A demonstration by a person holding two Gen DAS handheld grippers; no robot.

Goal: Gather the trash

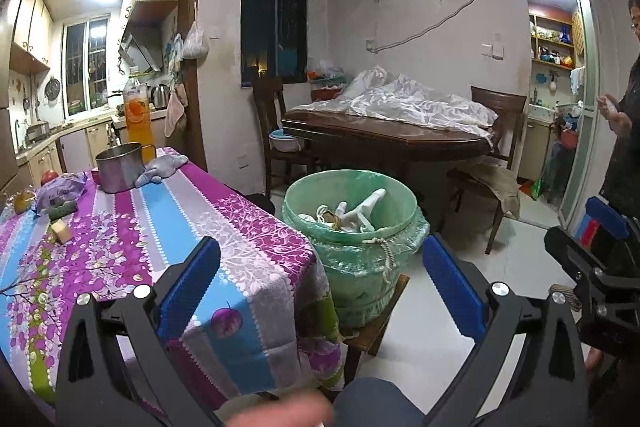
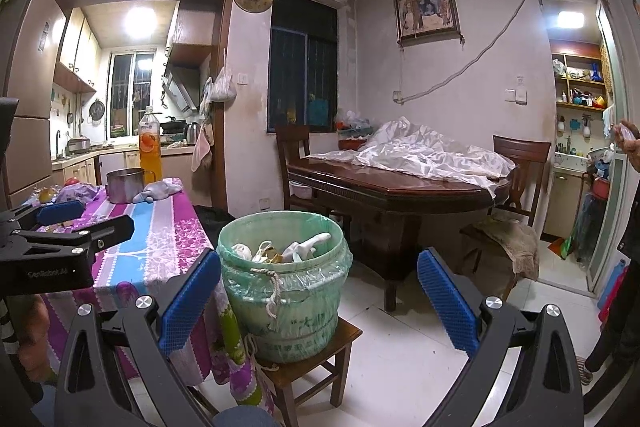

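The left gripper [image 1: 320, 267] fills the near edge of its own view, blue pads spread wide with nothing between them. The right gripper [image 2: 318, 281] is likewise released and empty, its pads framing the trash bucket [image 2: 285, 281] from either side without touching it.

The bucket, lined with a green plastic bag, stands on a small wooden stool [image 2: 316, 363] just right of the near table [image 1: 132, 227], touching the hanging edge of its purple, blue and grey striped cloth. Crumpled white scraps [image 1: 356, 213] lie inside, and a white cord hangs down the front of the liner.

On the cloth, far from the grippers, sit a metal pot [image 1: 120, 167], a grey rag [image 1: 162, 169] just beside it, a tall bottle of orange drink [image 1: 138, 115] behind, and at the far left a purple bag [image 1: 62, 189], a small tan block [image 1: 62, 231] and some fruit.

Beyond the bucket stands a dark wooden dining table [image 2: 400, 183] covered by a rumpled white sheet [image 2: 420, 153], with chairs around it. A person [image 1: 624, 131] stands at the right edge by a doorway.
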